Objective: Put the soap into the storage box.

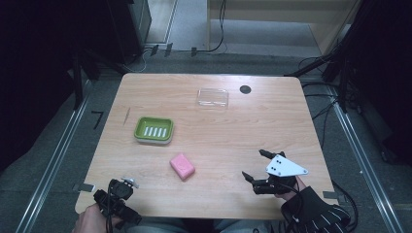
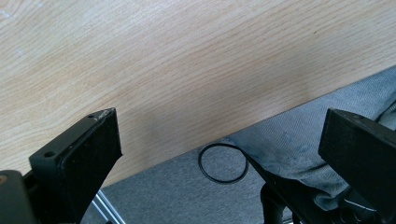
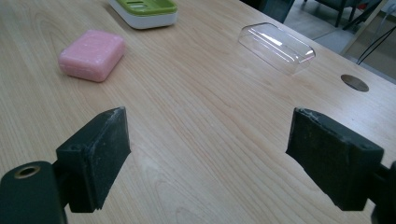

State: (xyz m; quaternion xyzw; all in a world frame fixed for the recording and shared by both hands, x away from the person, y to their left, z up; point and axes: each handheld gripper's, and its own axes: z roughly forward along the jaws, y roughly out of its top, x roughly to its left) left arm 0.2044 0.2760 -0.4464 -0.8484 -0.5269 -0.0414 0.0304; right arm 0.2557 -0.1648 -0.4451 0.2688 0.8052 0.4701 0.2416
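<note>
On table (image 1: 228, 136), left of centre: green soap dish (image 1: 154, 130), nothing inside. Pink soap (image 1: 182, 166) just near-right of it. Clear lid (image 1: 213, 97) far, apart. Left gripper (image 2: 219, 140), right gripper (image 1: 253, 166): jaws spread, nothing between.

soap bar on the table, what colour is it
Pink. The soap bar shows best in the right gripper view, lying apart from the green dish.

The right tool's view cuts off the green soap dish (image 3: 144, 11).
</note>
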